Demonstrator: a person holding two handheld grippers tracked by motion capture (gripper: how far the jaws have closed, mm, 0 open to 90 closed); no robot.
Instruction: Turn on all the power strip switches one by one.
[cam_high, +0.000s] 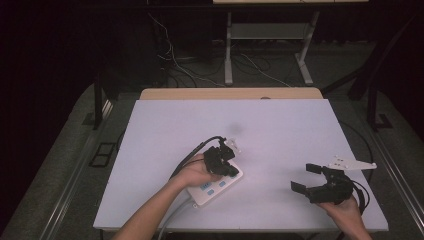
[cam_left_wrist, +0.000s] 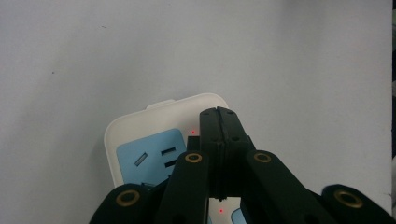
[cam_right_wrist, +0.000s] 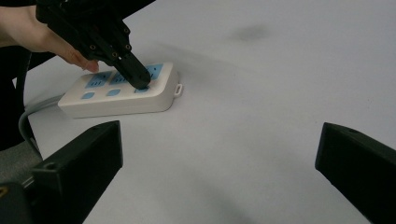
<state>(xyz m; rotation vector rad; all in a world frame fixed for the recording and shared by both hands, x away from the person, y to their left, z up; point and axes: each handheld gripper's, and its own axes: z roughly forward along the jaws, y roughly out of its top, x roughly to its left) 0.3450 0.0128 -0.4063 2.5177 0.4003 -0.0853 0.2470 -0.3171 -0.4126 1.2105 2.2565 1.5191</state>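
Observation:
A white power strip (cam_high: 212, 189) with blue socket panels and blue buttons lies on the white table top (cam_high: 280, 130), near its front edge. My left gripper (cam_high: 231, 172) is shut with nothing between its jaws. Its closed tip (cam_left_wrist: 218, 114) points down onto the strip's top (cam_left_wrist: 140, 130) near the end away from the cord. From the right gripper view, that tip (cam_right_wrist: 140, 83) sits on the row of blue buttons of the strip (cam_right_wrist: 116, 105), where the end button lies. My right gripper (cam_high: 305, 178) stands open above the bare table at the right, its jaws (cam_right_wrist: 219, 144) wide apart and empty.
The strip's grey cord (cam_high: 172, 220) runs off the table's front edge beside the left forearm. A wooden edge (cam_high: 230, 93) borders the table at the back. Beyond it, desk legs (cam_high: 228, 50) and loose cables (cam_high: 175, 65) sit on the floor.

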